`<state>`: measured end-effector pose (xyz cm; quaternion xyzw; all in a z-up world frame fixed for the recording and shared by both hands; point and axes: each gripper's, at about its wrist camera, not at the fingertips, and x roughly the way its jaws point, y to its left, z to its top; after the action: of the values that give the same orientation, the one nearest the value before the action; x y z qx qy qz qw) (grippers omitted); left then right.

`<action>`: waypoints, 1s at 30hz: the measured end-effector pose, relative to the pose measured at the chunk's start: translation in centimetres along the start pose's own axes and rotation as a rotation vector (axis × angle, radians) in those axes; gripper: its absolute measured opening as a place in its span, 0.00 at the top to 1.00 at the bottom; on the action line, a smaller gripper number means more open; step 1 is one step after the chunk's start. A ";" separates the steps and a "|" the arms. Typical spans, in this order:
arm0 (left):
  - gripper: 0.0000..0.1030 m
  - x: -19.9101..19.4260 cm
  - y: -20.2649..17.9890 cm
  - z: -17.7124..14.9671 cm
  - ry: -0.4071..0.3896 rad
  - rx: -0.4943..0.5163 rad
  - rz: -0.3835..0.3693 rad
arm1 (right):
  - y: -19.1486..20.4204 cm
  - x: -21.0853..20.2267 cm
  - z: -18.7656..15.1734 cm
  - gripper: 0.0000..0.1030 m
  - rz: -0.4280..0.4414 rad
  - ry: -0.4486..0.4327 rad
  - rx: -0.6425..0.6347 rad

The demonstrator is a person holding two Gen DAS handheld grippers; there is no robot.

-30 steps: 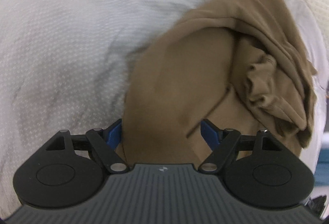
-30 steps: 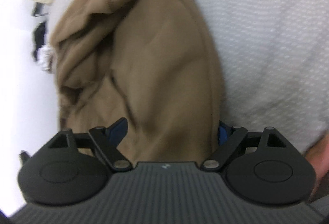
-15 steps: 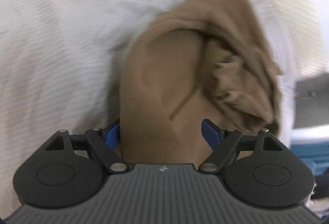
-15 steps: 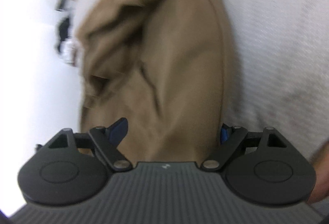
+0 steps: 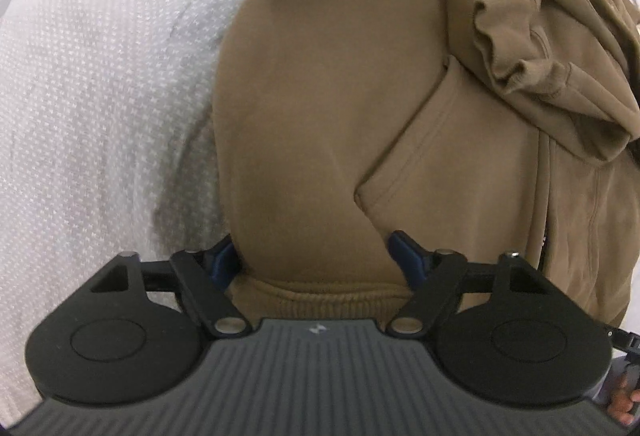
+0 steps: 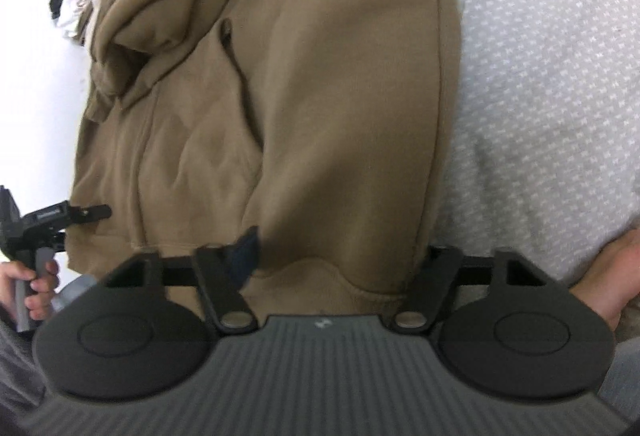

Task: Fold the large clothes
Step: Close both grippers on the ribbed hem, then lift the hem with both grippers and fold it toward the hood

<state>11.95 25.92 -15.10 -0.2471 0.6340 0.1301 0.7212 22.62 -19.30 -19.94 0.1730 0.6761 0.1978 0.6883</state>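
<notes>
A tan fleece hoodie (image 5: 320,107) lies bunched on a white bedcover (image 5: 100,83) woven with a fine dotted texture, its ribbed hem turned toward both cameras. In the left wrist view the left gripper (image 5: 312,256) straddles the hem: its blue pads sit at either side of a wide span of cloth, one at the garment's left edge, and the jaws are closing with the fabric between them, not yet visibly pinched. A slanted pocket seam crosses the smooth front panel, and a crumpled ribbed cuff and the hood heap up toward the right. In the right wrist view the right gripper (image 6: 340,256) is also closing over the hem, one blue pad pressing a dent into the soft fleece, the other hidden behind the hoodie's right side seam, so a firm clench cannot be confirmed. Open bedcover stretches to the right of the garment there; to the left the person's hand (image 6: 36,284) grips the other handle near the bed's edge.
</notes>
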 end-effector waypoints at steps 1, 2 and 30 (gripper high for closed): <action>0.28 -0.1 -0.4 -0.2 -0.004 0.010 0.000 | 0.2 -0.1 0.0 0.47 -0.003 -0.006 -0.011; 0.34 -0.4 -0.8 -0.3 -0.012 0.018 -0.005 | 0.6 -0.3 -0.1 0.53 -0.014 -0.015 -0.024; 0.88 -16.0 1.1 -7.8 -0.331 -0.204 -0.589 | -3.7 -18.2 -4.0 0.83 0.493 -0.614 0.025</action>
<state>2.21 24.79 -0.25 -0.4657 0.3937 0.0173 0.7923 18.62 -31.80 -6.27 0.3896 0.3793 0.2882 0.7882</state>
